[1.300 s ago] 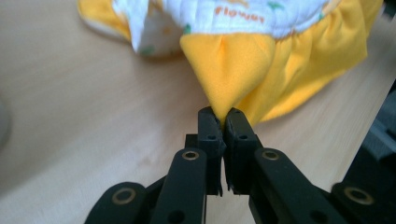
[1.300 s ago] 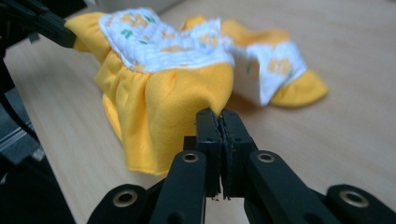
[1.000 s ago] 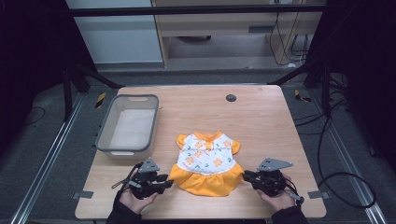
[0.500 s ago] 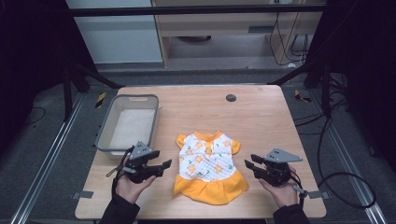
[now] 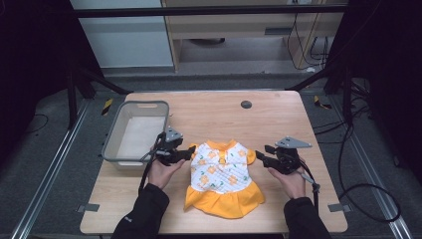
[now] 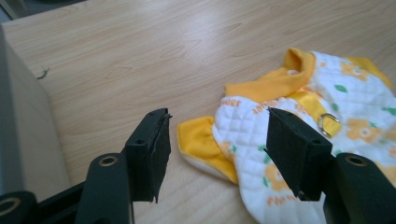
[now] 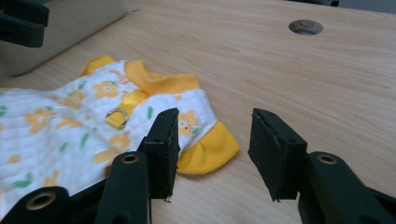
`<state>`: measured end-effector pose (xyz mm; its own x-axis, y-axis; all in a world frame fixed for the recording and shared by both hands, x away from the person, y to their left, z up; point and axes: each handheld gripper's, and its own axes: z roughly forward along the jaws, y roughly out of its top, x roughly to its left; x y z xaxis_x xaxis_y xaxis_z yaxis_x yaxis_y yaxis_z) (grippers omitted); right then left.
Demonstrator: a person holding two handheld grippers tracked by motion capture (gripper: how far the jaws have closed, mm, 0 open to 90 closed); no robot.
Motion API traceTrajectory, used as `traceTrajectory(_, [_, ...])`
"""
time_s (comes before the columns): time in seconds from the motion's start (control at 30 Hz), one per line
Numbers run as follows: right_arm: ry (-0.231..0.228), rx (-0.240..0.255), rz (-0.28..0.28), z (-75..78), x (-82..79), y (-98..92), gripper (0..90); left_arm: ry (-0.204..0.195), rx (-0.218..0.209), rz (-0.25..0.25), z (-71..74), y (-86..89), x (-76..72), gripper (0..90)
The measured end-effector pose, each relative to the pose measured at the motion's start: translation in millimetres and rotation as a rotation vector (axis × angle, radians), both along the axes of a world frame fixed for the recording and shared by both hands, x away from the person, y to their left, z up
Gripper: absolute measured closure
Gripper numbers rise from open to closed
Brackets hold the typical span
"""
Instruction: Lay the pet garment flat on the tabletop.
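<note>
A small white dress point(image 5: 221, 172) with orange flowers and yellow trim lies flat on the wooden table point(image 5: 278, 114), skirt towards the person. My left gripper point(image 5: 188, 152) is at the dress's left sleeve point(image 6: 201, 140). In the left gripper view my left gripper point(image 6: 217, 121) is open. Its jaws have just been closing a little, and the sleeve lies below and between them, untouched. My right gripper point(image 5: 261, 158) is beside the right sleeve point(image 7: 210, 147). My right gripper point(image 7: 215, 116) is open. Its jaws have just been opening, and the sleeve's edge lies loose under the gap.
A grey plastic basket point(image 5: 112, 144) stands at the table's left, close behind my left gripper, and its wall point(image 6: 23, 121) is beside the left jaw. A round hole point(image 5: 246, 104) sits in the far tabletop. Cables lie on the floor at the right.
Both grippers have left the skirt's lower corners and moved away from the person to the sleeves, jaws wider apart than before. The skirt now lies spread flat.
</note>
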<state>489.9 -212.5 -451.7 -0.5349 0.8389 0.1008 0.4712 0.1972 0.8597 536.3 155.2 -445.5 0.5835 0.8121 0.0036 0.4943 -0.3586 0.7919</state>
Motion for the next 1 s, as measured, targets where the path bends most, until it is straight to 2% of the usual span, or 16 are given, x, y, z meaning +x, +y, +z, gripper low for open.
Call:
traceTrajectory(0.13, [0.038,-0.04,-0.016,-14.3,20.3,9.6,54.6,0.027,0.014,0.016,-13.5,-7.3,18.7,40.4])
traceTrajectory(0.2, [0.057,-0.052,-0.014,-22.7,26.8,13.6,55.8,0.052,-0.007,0.023,-22.3,-8.4,25.5,41.2])
traceTrajectory(0.3, [0.078,-0.089,-0.017,-34.9,35.8,17.1,56.6,0.068,0.047,0.024,-35.8,-9.9,33.0,42.3])
traceTrajectory(0.33, [0.084,-0.096,-0.019,-37.6,38.2,17.4,56.5,0.078,0.067,0.025,-39.2,-9.8,34.8,42.3])
traceTrajectory(0.4, [0.095,-0.096,-0.02,-41.6,41.8,18.1,56.5,0.085,0.075,0.032,-43.7,-8.5,37.2,41.9])
traceTrajectory(0.47, [0.1,-0.102,-0.014,-45.3,44.4,19.0,56.7,0.099,0.052,0.041,-45.9,-6.0,38.5,41.2])
traceTrajectory(0.57, [0.114,-0.14,-0.008,-51.5,46.7,22.9,59.1,0.101,0.069,0.045,-47.6,-5.0,38.3,43.7])
traceTrajectory(0.63, [0.122,-0.15,-0.001,-53.3,47.0,24.2,61.4,0.102,0.067,0.049,-50.6,-4.9,37.1,45.1])
traceTrajectory(0.67, [0.118,-0.15,-0.002,-53.7,46.9,24.7,62.5,0.102,0.049,0.048,-51.7,-4.6,36.5,46.3])
traceTrajectory(0.73, [0.117,-0.153,0.002,-53.5,46.4,25.9,67.5,0.103,0.039,0.045,-52.3,-5.2,34.5,51.8])
traceTrajectory(0.83, [0.13,-0.163,0.016,-52.0,43.8,30.3,81.5,0.106,0.035,0.034,-51.7,-8.0,31.6,63.8])
traceTrajectory(0.93, [0.127,-0.188,0.025,-50.4,42.7,34.4,87.2,0.12,0.03,0.035,-50.7,-11.2,30.0,73.7])
traceTrajectory(1.0, [0.133,-0.177,0.024,-50.0,42.2,34.7,88.6,0.136,0.026,0.041,-49.5,-11.4,29.6,81.1])
